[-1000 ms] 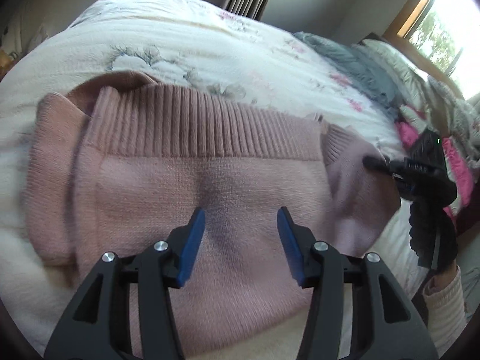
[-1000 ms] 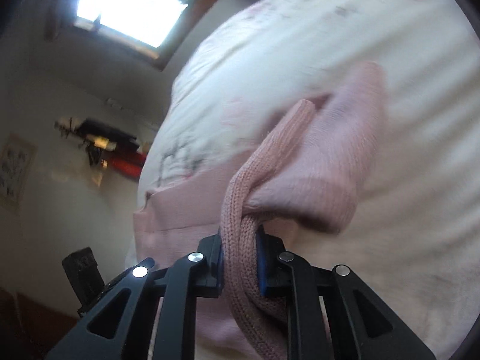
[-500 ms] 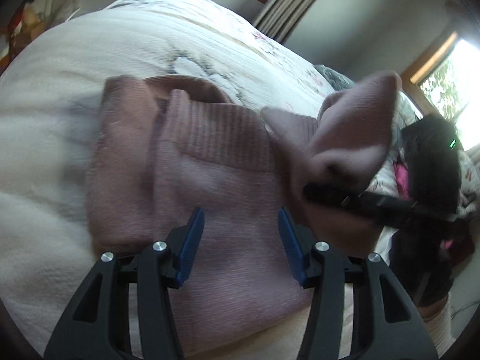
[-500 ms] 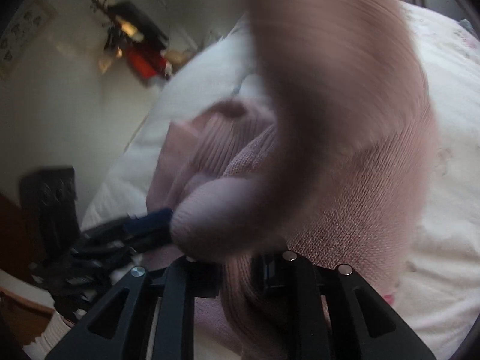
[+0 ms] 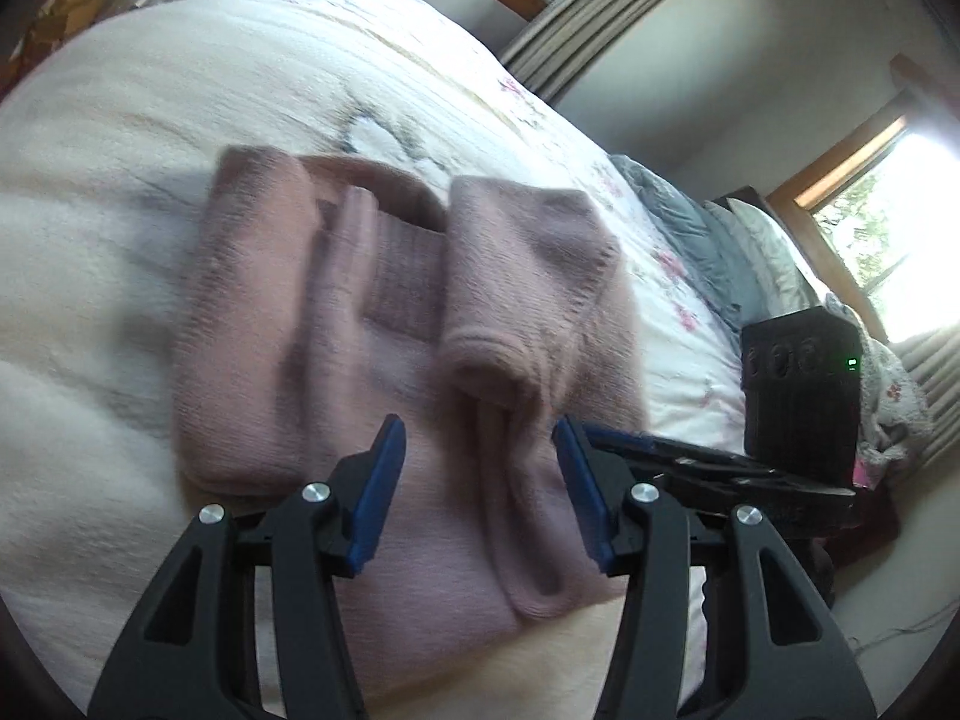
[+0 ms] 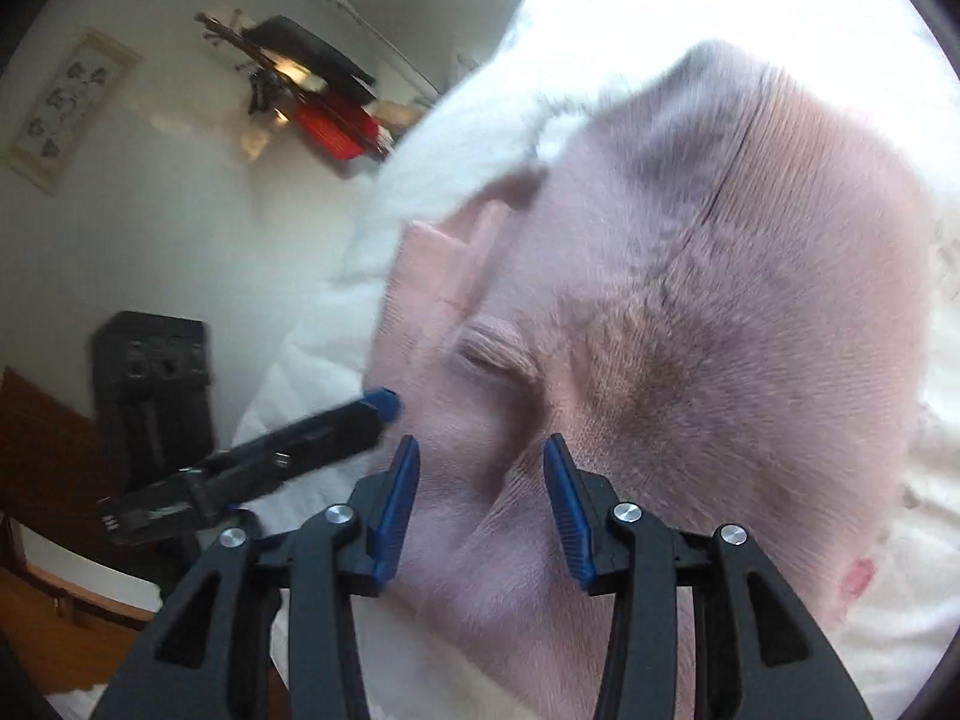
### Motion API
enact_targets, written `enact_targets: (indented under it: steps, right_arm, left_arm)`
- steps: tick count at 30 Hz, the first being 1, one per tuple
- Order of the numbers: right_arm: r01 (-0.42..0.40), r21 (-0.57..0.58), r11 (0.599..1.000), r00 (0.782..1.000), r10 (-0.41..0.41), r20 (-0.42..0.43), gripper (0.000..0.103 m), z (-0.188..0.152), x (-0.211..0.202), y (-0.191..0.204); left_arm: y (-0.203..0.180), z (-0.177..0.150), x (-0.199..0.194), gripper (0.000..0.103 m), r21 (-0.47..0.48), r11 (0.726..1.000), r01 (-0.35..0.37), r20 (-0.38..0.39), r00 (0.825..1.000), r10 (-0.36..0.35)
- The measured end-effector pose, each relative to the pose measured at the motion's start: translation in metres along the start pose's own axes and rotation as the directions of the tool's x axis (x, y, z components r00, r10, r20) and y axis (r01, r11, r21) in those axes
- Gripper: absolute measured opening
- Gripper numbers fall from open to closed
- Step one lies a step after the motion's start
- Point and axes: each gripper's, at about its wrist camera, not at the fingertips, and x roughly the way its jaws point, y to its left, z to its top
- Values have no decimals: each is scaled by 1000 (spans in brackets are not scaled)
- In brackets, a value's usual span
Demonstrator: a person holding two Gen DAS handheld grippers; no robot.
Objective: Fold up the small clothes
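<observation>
A small pink knitted sweater (image 5: 384, 324) lies on the white quilted bed (image 5: 120, 240), both sleeves folded in over its body. The right sleeve (image 5: 516, 276) rests across the ribbed part, its cuff toward me. My left gripper (image 5: 477, 480) is open just above the sweater's near part, nothing between its blue pads. In the right wrist view the sweater (image 6: 690, 312) fills the frame and my right gripper (image 6: 480, 498) is open over it, holding nothing. The left gripper's finger (image 6: 336, 426) shows at its left; the right gripper's body (image 5: 690, 462) shows beside my left one.
A pile of grey and floral bedding (image 5: 708, 234) lies at the far right of the bed by a window (image 5: 888, 228). A curtain (image 5: 600, 12) hangs behind the bed. A shelf with red and black items (image 6: 324, 96) stands by the wall.
The right gripper carried the right sleeve up and over onto the sweater's body, then opened and let it go. The left gripper stayed open and shifted slightly over the sweater.
</observation>
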Motion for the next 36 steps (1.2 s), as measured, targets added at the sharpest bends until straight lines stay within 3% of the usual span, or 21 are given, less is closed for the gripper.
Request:
enact_targets:
  steps: [7, 11, 21, 25, 27, 31, 36]
  right_arm:
    - [91, 47, 995, 988, -96, 117, 46, -27, -72, -39]
    - [80, 123, 989, 985, -98, 142, 46, -46, -96, -73]
    - [38, 234, 972, 988, -71, 133, 47, -81, -87, -118]
    - [18, 248, 969, 988, -55, 143, 50, -87, -80, -124]
    - [11, 256, 967, 988, -49, 145, 50, -90, -80, -127]
    - [5, 253, 968, 988, -45, 151, 51, -93, -81, -126]
    - [1, 247, 969, 987, -41, 156, 53, -98, -86, -124]
  left_arm:
    - [-8, 1, 34, 55, -14, 1000, 15, -68, 998, -16]
    - [-4, 6, 63, 55, -71, 997, 28, -111, 993, -35]
    - [-7, 13, 90, 55, -142, 987, 71, -99, 991, -86]
    - [-7, 16, 91, 42, -152, 987, 61, -93, 993, -75]
    - [-8, 18, 94, 26, -156, 987, 41, -90, 994, -56]
    - [-12, 18, 89, 20, -179, 981, 74, -53, 995, -85]
    - [-27, 17, 70, 18, -130, 986, 108, 3, 994, -109]
